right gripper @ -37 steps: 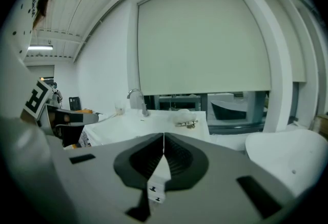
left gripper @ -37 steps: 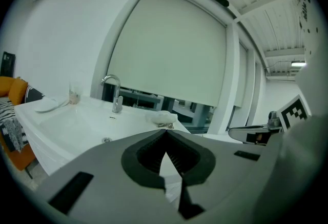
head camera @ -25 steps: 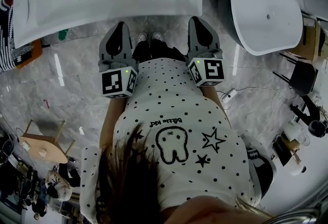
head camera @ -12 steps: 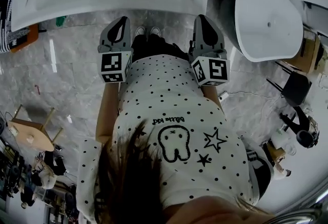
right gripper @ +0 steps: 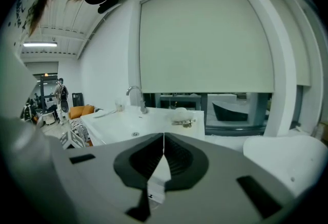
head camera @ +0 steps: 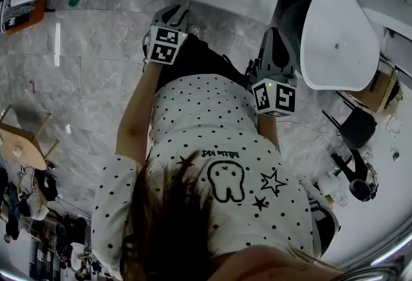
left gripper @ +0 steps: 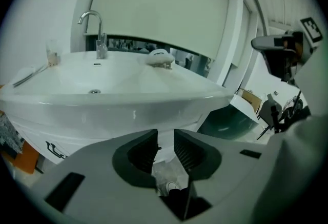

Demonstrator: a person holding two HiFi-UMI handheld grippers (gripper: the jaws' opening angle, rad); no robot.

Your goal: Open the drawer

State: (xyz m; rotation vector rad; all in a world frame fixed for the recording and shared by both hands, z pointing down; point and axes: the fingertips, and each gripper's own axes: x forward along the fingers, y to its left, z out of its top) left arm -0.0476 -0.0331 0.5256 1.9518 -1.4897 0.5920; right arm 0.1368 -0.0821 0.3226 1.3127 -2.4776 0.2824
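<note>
Your left gripper, its 2 jaws just opening and empty, is nearer the white cabinet front under the front edge of the white ceramic basin, where the drawer probably lies, ahead and below; your right gripper has its jaws together.

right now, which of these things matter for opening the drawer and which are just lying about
Job: left gripper, jaws have just been opening, nothing between them; right gripper, shut; sink unit, whose drawer no view shows clearly.
Lying about: tap; glass; tub; stool.
</note>
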